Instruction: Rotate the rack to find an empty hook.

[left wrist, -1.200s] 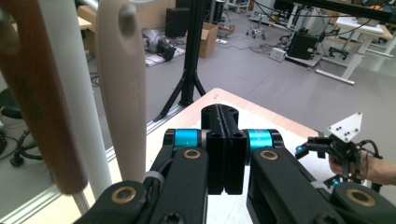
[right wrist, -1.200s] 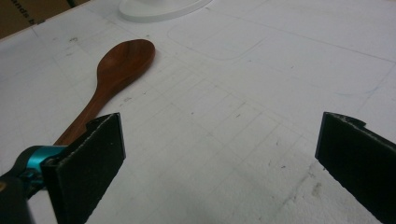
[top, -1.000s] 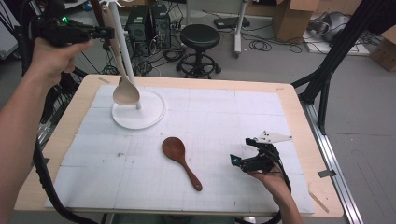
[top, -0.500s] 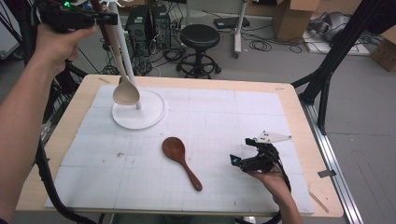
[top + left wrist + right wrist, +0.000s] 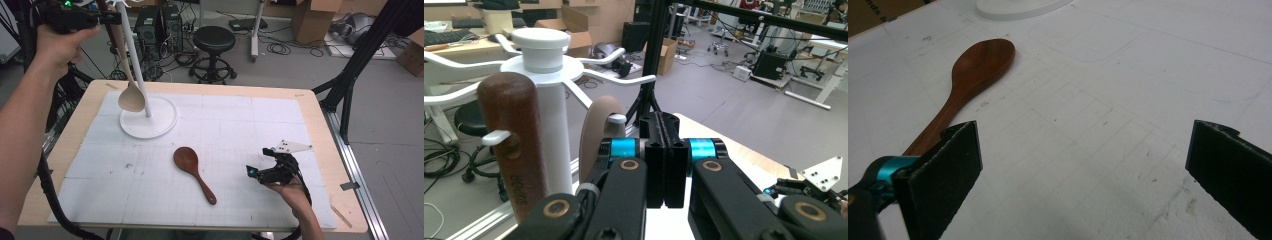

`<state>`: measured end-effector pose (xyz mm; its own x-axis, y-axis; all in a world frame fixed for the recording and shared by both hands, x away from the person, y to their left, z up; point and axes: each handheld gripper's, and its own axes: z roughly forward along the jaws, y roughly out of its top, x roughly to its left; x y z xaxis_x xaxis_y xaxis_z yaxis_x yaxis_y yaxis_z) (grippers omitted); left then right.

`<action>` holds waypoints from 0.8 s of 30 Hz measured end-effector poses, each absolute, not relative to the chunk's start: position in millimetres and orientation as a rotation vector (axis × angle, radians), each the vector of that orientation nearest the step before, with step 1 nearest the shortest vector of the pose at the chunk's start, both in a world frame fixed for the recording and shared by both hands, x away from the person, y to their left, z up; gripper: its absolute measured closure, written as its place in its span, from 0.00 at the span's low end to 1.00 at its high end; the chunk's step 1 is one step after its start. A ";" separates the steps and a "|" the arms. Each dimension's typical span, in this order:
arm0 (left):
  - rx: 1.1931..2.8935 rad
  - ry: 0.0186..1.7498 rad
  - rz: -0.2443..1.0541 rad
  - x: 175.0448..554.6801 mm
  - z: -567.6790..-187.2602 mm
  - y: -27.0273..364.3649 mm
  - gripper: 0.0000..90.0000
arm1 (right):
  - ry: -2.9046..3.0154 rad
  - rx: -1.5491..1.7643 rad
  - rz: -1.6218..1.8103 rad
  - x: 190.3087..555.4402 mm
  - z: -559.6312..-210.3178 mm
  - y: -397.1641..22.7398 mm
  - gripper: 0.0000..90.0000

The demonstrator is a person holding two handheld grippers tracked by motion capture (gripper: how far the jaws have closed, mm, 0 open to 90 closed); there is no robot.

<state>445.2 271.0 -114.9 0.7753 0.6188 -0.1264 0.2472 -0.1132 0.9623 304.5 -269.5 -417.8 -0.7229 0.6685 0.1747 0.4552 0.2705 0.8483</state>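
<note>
A white peg stand [image 5: 150, 122] rises from a round base at the mat's back left. A pale wooden spoon [image 5: 131, 97] hangs from it, bowl down. In the left gripper view a dark wooden handle [image 5: 516, 145] hangs by its hole on a peg of the stand [image 5: 546, 100], and a paler handle [image 5: 596, 130] hangs on another peg. My left gripper [image 5: 116, 17] [image 5: 664, 125] is held high beside the stand's top, shut with nothing between its pads. A dark brown spoon [image 5: 192, 170] [image 5: 968, 80] lies on the mat. To its right my right gripper [image 5: 260, 171] [image 5: 1088, 170] rests low, open and empty.
A white gridded mat [image 5: 240, 125] covers the wooden table [image 5: 320, 115]. Behind the table stand a black stool [image 5: 215, 37] and computer cases on the floor. A black frame leg [image 5: 350, 85] stands off the right edge. Cables trail down the table's left side.
My left gripper has risen and drawn back a little at the top of the stand. The hanging spoon, the dark spoon and my right gripper have not moved.
</note>
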 end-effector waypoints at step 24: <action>1.701 0.700 0.345 444.4 -118.7 286.6 0.91 | 2.327 1.042 1.424 304.1 -418.1 -268.1 0.01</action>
